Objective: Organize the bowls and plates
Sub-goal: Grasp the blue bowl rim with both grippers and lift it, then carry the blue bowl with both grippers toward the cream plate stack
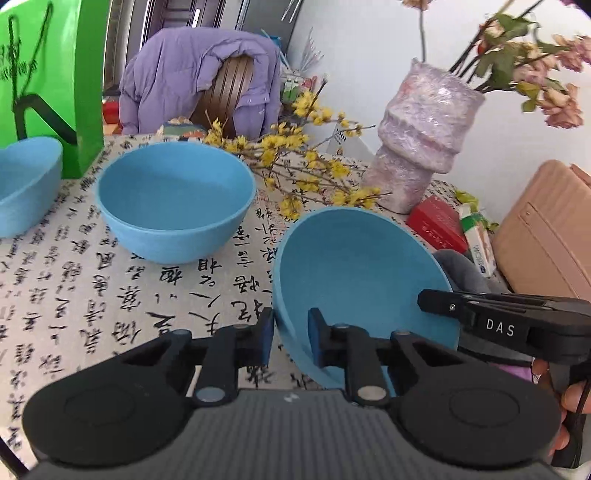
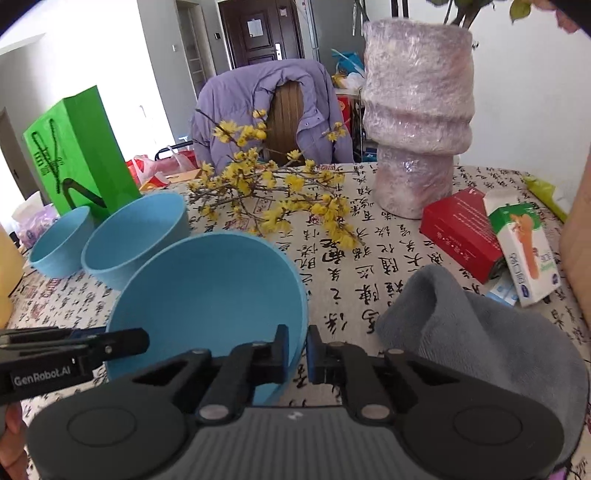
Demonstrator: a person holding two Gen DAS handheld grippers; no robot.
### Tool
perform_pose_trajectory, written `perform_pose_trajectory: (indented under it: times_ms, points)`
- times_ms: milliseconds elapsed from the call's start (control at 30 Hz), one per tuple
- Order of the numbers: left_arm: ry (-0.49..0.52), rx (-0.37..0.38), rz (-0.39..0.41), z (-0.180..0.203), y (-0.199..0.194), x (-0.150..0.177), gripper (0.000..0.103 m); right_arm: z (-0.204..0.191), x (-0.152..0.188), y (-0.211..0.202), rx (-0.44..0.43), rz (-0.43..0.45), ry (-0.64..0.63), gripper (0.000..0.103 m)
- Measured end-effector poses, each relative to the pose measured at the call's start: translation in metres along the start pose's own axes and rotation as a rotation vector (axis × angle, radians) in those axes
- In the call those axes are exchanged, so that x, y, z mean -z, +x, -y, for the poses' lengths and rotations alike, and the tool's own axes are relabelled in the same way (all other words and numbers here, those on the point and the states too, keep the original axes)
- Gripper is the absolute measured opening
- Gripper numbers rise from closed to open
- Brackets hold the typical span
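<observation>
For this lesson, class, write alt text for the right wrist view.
Two black grippers, the right gripper and the left gripper, grip opposite rim edges of a tilted large blue plastic bowl; two smaller blue bowls sit behind on the calligraphy-print tablecloth.

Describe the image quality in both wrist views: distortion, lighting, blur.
Left wrist view: strong fisheye bending, dark corners, even daylight; the tilted blue bowl is sharp, the tablecloth print beneath the jaws smears slightly. Right wrist view: same curvature, bright walls, plastic-wrapped vase glinting, soft shadows.

A home: jacket-draped chair [image 2: 291, 110], front door [image 2: 262, 33], dining table [image 2: 369, 236].
</observation>
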State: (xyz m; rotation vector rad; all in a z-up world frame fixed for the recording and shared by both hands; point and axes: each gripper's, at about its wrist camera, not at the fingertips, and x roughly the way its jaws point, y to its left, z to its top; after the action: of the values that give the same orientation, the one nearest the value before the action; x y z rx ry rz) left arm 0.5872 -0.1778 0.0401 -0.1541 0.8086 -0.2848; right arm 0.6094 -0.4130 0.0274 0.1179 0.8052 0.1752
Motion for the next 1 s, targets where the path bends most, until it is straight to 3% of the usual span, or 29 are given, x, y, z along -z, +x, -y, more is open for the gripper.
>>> perform_pose_trajectory:
  times_ms: [267, 533, 800, 1000]
  points:
    - [0.019, 0.002, 0.062, 0.02, -0.072, 0.022, 0.019, -0.015, 0.024, -0.07, -0.023, 0.077, -0.016, 0.009]
    - [0.031, 0.013, 0.146, 0.038, -0.149, 0.071, 0.019, -0.037, 0.062, -0.151, -0.02, 0.162, -0.09, 0.01]
    - [0.061, 0.002, 0.237, 0.054, -0.212, 0.123, 0.019, -0.053, 0.114, -0.219, -0.04, 0.222, -0.107, 0.01]
    - [0.093, 0.018, 0.286, 0.058, -0.25, 0.163, 0.019, -0.058, 0.162, -0.254, -0.085, 0.22, -0.074, 0.011]
